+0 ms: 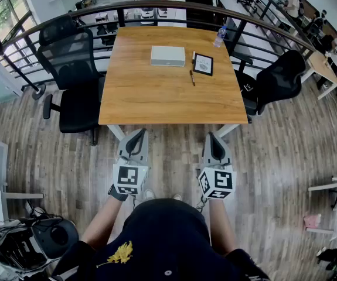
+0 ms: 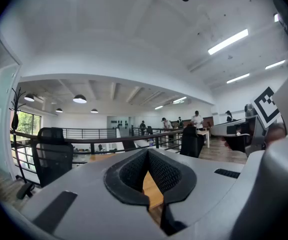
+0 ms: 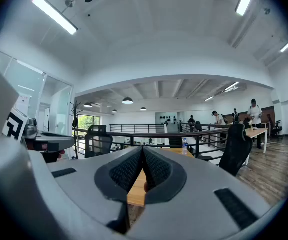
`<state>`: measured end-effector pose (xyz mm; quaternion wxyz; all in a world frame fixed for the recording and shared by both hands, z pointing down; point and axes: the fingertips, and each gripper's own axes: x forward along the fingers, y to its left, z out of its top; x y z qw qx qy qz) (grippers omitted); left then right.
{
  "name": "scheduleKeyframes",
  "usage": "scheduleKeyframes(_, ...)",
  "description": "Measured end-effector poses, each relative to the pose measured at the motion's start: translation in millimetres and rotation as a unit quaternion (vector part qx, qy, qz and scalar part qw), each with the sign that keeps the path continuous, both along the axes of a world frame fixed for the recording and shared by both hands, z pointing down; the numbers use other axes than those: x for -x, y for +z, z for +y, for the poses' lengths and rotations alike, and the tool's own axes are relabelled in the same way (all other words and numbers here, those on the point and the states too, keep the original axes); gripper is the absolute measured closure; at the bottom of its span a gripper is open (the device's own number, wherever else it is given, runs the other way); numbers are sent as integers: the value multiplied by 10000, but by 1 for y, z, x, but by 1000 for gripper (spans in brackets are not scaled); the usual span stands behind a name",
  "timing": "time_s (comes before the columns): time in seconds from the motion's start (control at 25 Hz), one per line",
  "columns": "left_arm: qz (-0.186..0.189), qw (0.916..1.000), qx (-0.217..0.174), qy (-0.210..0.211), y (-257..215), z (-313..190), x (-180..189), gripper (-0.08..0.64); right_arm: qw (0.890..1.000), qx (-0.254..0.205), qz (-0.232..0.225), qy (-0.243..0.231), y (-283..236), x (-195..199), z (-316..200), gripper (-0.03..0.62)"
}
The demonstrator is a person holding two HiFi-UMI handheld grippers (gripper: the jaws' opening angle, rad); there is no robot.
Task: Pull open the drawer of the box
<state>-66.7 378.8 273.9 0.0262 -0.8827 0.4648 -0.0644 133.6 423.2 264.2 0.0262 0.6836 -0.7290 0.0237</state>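
A white flat box (image 1: 167,55) lies at the far middle of the wooden table (image 1: 156,101); its drawer front cannot be made out from here. My left gripper (image 1: 135,134) and right gripper (image 1: 214,137) hover side by side just short of the table's near edge, well away from the box. Both point towards the table. In the left gripper view the gripper (image 2: 147,151) has its jaws meeting at the tips with nothing between them. The right gripper (image 3: 142,149) looks the same, shut and empty. Only a strip of tabletop shows under each pair of jaws.
Right of the box stand a dark-framed card (image 1: 203,64) and a pen (image 1: 192,78); a water bottle (image 1: 219,36) sits at the far right corner. Black office chairs flank the table at left (image 1: 74,69) and right (image 1: 276,81). A curved railing (image 1: 156,6) runs behind.
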Motion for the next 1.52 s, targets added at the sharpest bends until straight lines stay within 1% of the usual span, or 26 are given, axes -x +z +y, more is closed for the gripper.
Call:
scheduleKeyframes(0.2, -54, 9999, -92, -76, -1, -3, 5, 543, 9999, 12, -15, -99, 1, 3, -11, 594)
scheduleKeyframes(0.44, -79, 9996, 2, -266, 4, -7, 22, 543, 9996, -10, 24, -288, 0, 14, -24, 594)
scheduleKeyframes(0.64, -483, 9984, 37, -300, 11, -8, 28, 543, 9990, -6, 92, -434, -1, 22, -32, 594)
scheduleKeyframes(0.8, -398, 9989, 145, -196, 15, -7, 28, 542, 9987, -130, 101, -490, -3, 27, -35, 594)
scheduleKeyframes(1.0, -488, 9988, 50, -11, 18, -4, 18, 541, 9989, -235, 152, -370, -4, 21, -35, 594)
scheduleKeyframes(1.08, -463, 9989, 54, 17, 23, -3, 12, 541, 9989, -256, 166, -365, -1, 16, -34, 590)
scheduleKeyframes(1.16, -400, 9992, 50, 40, 24, -2, 11, 541, 9988, -244, 183, -393, 1, 15, -34, 530)
scheduleKeyframes(1.32, -325, 9994, 55, 84, 25, -4, 13, 541, 9986, -237, 245, -415, 3, 19, -35, 450)
scheduleKeyframes(1.44, -268, 9996, 79, 104, 26, -4, 16, 541, 9976, -220, 242, -613, 6, 28, -36, 353)
scheduleKeyframes(1.52, -245, 9996, 78, 88, 25, -6, 21, 541, 9966, -186, 221, -774, 7, 37, -37, 260)
